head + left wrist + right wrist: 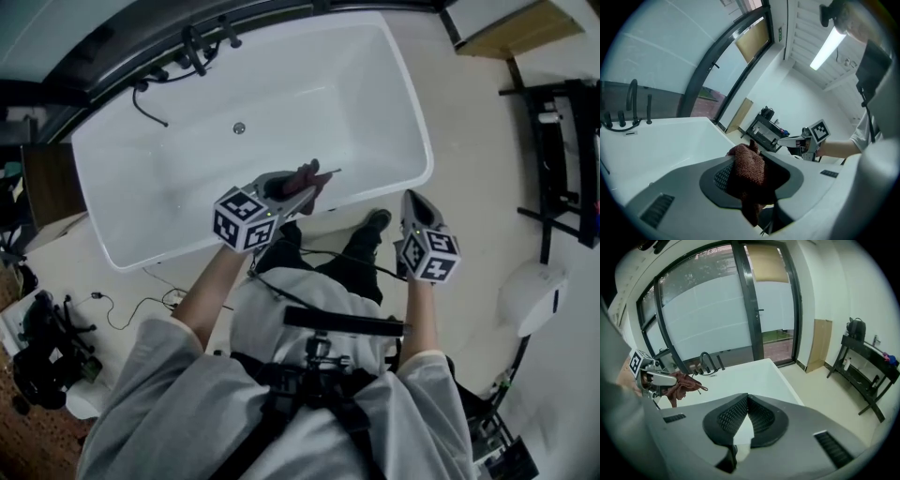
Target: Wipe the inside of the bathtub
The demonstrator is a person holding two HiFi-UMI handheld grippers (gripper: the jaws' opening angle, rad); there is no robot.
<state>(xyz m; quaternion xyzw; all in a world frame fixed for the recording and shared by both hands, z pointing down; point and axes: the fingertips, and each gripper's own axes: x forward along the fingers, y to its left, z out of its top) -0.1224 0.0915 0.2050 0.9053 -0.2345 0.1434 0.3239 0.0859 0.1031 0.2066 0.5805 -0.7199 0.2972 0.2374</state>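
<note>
**Cloth clamped in the left tool over the tub's near side**

The bathtub [187, 159] is white, glossy and rectangular with rounded corners. In the head view its long axis runs from lower left to upper right. A black faucet [202, 47] stands on the far rim at the left, and a small round drain [239, 127] sits in the floor of the tub.

The left tool [295, 191] points up and to the right across the near rim, its jaws clamped on a dark red, nubby terry cloth [750, 166]. The cloth is bunched between the ribbed black pads, its length hanging down below them, and a loose end pokes past the tips toward the tub's interior.

The right tool [746, 411] is further right, outside the tub, above the pale floor [469, 169]. Its jaws are closed together with nothing between them.

A black metal rack [562, 159] stands at the far right.
</note>
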